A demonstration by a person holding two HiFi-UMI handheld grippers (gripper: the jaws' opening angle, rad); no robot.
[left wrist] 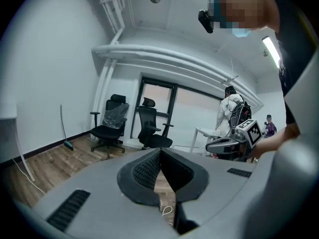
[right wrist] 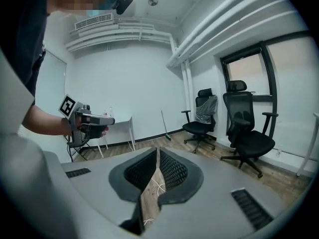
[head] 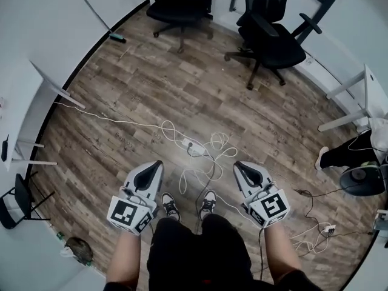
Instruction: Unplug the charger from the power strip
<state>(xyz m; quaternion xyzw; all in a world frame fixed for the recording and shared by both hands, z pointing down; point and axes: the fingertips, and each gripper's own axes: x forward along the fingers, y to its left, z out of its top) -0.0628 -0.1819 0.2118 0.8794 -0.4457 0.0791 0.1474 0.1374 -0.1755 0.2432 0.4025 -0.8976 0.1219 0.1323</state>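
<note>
A white power strip lies on the wooden floor among loops of white cable, just ahead of the person's shoes. A small white charger seems to sit at its right end, too small to make out clearly. My left gripper hangs above the floor to the left of the strip, jaws shut and empty. My right gripper hangs to the strip's right, also shut and empty. In the left gripper view the closed tips point over the floor, and the right gripper view shows the same.
Two black office chairs stand at the back, with a broom against the wall. White desk legs flank the room. Another person and more cables are at the right. A folding chair stands at the left.
</note>
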